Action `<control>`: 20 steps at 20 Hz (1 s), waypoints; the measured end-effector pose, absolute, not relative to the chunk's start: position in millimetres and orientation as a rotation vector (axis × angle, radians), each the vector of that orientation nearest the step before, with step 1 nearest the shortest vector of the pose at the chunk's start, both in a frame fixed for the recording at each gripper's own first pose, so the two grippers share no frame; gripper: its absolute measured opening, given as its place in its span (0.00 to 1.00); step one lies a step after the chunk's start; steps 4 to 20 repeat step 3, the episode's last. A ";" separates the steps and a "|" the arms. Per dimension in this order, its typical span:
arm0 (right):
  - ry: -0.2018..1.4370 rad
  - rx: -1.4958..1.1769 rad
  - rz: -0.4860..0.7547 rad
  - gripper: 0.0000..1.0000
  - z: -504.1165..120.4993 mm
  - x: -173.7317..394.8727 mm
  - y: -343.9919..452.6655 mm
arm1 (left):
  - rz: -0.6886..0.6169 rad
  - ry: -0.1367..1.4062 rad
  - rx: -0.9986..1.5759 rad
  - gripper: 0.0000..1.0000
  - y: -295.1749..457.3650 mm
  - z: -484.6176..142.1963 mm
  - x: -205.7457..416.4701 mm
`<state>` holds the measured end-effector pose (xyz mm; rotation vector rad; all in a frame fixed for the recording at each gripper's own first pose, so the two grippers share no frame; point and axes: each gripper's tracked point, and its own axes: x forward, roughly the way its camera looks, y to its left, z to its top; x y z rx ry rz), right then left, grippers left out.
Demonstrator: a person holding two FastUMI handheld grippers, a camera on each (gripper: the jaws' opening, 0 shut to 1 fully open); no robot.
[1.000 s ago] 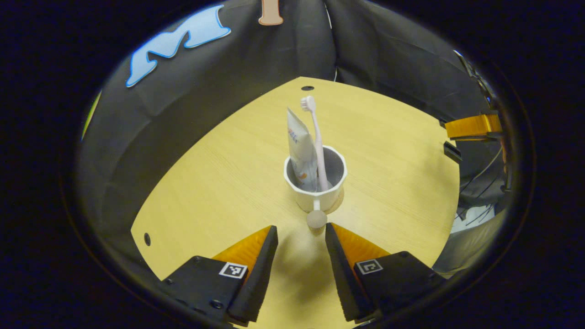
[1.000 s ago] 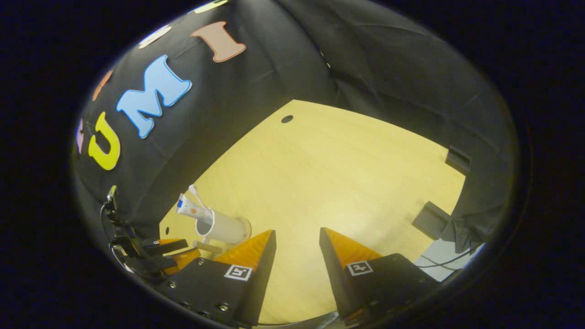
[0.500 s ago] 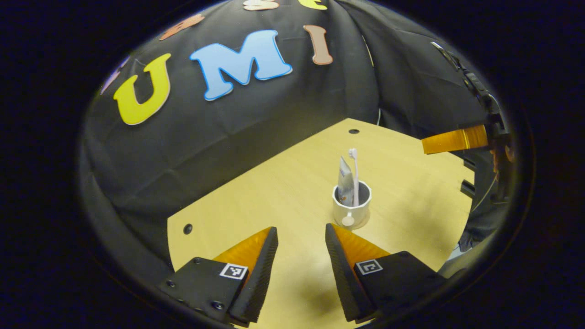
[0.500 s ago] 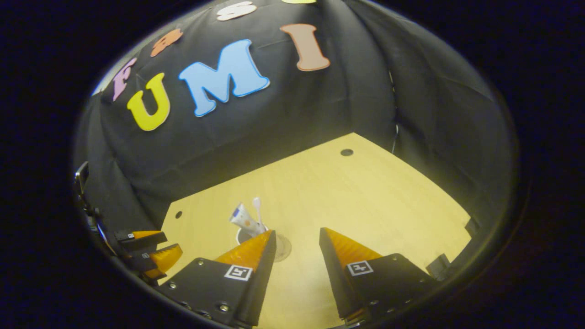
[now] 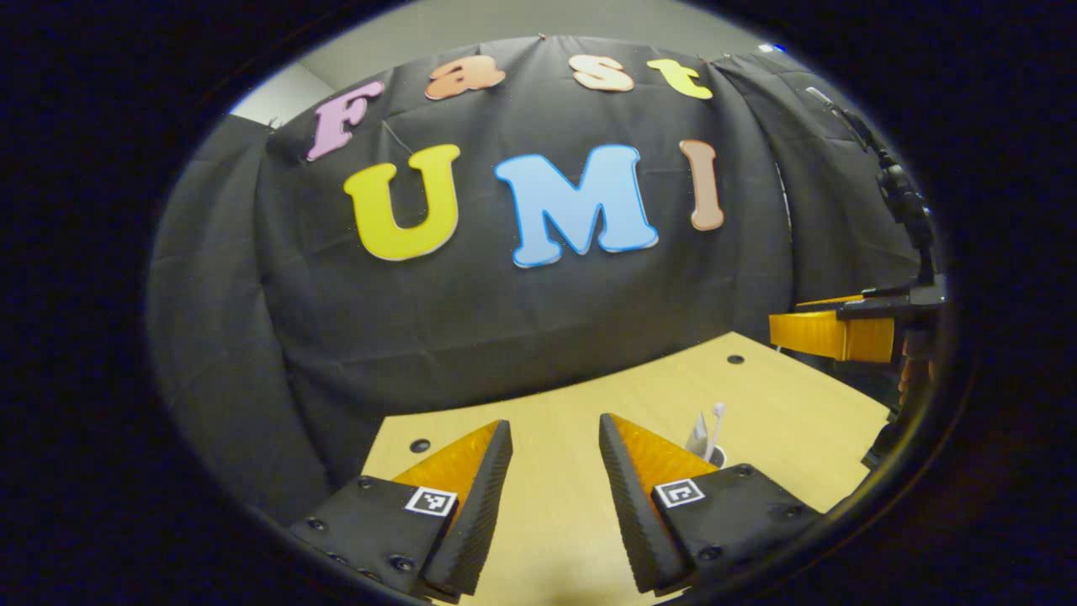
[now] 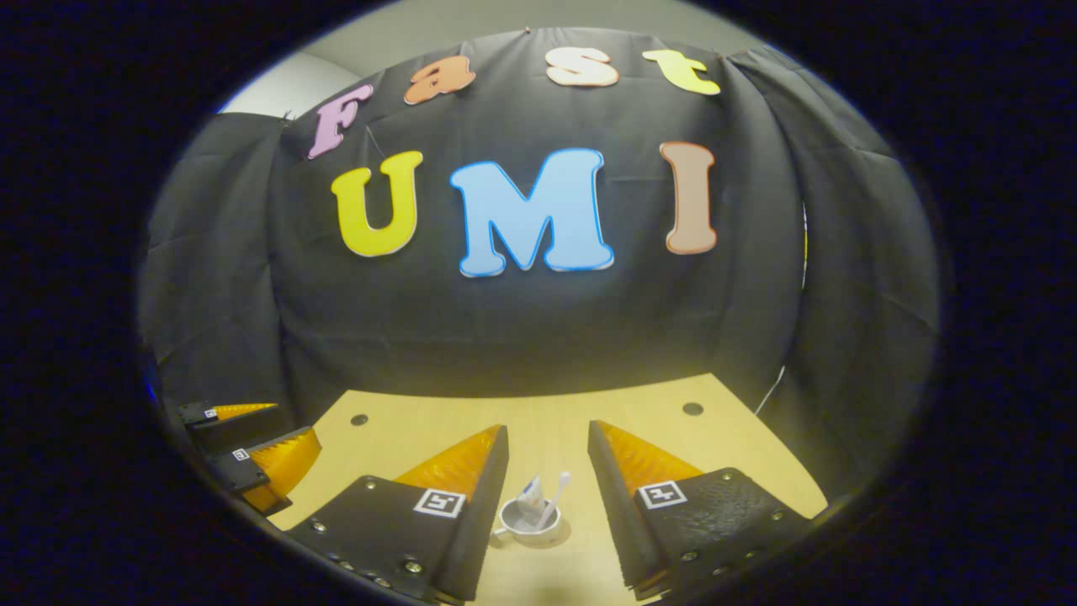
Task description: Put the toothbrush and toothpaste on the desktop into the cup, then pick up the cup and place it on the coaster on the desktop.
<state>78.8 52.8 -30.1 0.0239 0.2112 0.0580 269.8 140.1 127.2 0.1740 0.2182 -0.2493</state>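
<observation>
A white cup point(image 6: 528, 523) stands on the wooden desk point(image 6: 437, 429), with a thin round coaster point(image 6: 562, 534) showing under it. A pale toothbrush point(image 6: 555, 497) and a toothpaste tube point(image 6: 530, 491) stick up out of the cup. My right gripper point(image 6: 547, 427) hangs open above and short of the cup, holding nothing. In the left gripper view the cup point(image 5: 717, 457) peeks out behind the right-hand finger, with the toothbrush point(image 5: 717, 425) and tube point(image 5: 698, 438) above it. My left gripper point(image 5: 554, 422) is open, holding nothing, and stands to the cup's left.
The black cloth wall rises behind the desk. The desk has small round holes point(image 6: 692, 409) near its back corners. The left gripper point(image 6: 294, 422) shows at the left edge of the right gripper view. The right gripper point(image 5: 799, 318) shows at the right edge of the left gripper view.
Both grippers have drawn back from the cup and tilted up, so the wall takes more of each view. The cup has stayed where it was with both items inside.
</observation>
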 end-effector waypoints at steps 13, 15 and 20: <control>0.129 0.032 0.056 0.60 3.3 85.8 61.0 | -0.186 0.133 0.119 0.85 151.5 170.1 273.7; 0.129 0.032 0.056 0.60 3.3 85.8 61.0 | -0.186 0.133 0.119 0.85 151.5 170.1 273.7; 0.129 0.032 0.056 0.60 3.3 85.8 61.0 | -0.186 0.133 0.119 0.85 151.5 170.1 273.7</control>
